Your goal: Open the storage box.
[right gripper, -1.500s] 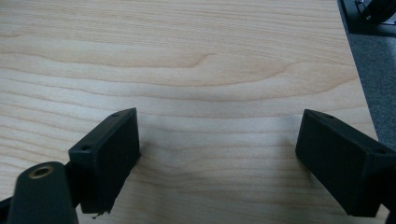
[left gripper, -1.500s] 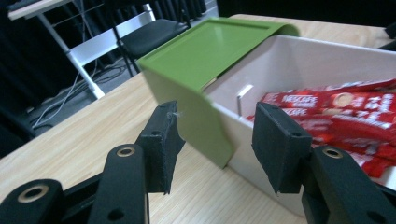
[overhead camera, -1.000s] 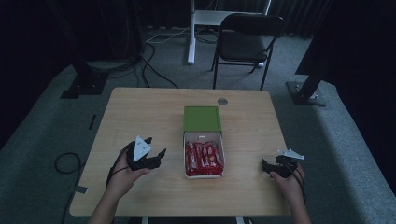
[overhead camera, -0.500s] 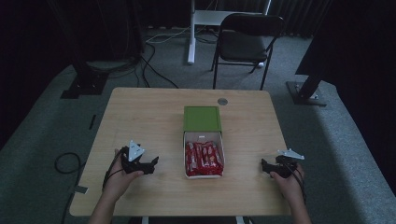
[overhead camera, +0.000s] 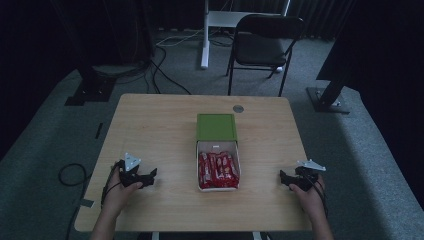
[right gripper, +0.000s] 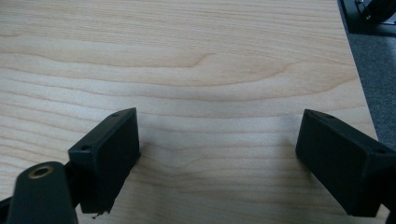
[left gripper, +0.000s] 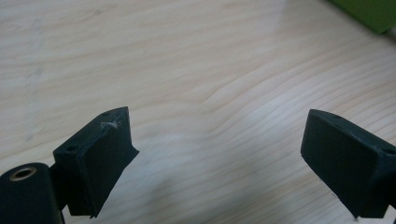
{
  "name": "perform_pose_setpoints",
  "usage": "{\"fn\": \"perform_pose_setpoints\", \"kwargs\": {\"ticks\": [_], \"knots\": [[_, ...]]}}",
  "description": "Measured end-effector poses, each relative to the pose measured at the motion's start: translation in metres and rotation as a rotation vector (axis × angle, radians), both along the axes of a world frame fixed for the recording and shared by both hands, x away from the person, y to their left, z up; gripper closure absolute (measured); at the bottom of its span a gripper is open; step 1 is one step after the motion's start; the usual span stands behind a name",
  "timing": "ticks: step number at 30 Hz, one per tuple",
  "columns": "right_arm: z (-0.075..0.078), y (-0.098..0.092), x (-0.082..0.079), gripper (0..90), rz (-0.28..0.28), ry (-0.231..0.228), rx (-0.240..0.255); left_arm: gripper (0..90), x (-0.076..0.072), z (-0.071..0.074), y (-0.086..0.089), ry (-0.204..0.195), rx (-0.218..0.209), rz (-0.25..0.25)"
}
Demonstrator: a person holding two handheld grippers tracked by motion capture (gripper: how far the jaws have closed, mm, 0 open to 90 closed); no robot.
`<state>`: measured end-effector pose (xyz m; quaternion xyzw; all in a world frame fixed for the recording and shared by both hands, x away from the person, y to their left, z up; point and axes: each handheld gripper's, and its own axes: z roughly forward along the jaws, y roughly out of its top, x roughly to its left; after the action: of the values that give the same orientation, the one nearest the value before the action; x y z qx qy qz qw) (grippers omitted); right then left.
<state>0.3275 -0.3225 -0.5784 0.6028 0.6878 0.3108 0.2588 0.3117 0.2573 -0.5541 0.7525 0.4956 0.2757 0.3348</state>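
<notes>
In the high view, the left gripper (overhead camera: 144, 178) rests at the lower left of the wooden surface (overhead camera: 160, 125), the right gripper (overhead camera: 290, 180) at the lower right. Between them, well apart from both, sits a white box (overhead camera: 218, 185) of red packets (overhead camera: 218, 169), its green lid (overhead camera: 216, 127) just above it.

In the left gripper view, the jaws have just been opening; they stand apart over bare wood, with the lid's corner at upper right.

In the right gripper view, the jaws stand apart over bare wood.
</notes>
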Motion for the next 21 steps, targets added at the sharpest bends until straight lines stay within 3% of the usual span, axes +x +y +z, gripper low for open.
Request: {"fn": "perform_pose_setpoints", "kwargs": {"ticks": [6,14,21], "knots": [[0.000,0.000,0.000,12.8,-0.001,0.001,0.000,7.5,-0.003,-0.005,0.017,0.051,0.005,0.106],[0.000,0.000,0.001,11.3,0.005,0.002,0.000,7.3,-0.008,-0.009,0.036,0.078,0.020,0.215],[0.000,0.001,0.001,11.3,0.031,0.002,-0.001,7.3,-0.010,-0.013,0.044,0.101,0.016,0.250]]}}
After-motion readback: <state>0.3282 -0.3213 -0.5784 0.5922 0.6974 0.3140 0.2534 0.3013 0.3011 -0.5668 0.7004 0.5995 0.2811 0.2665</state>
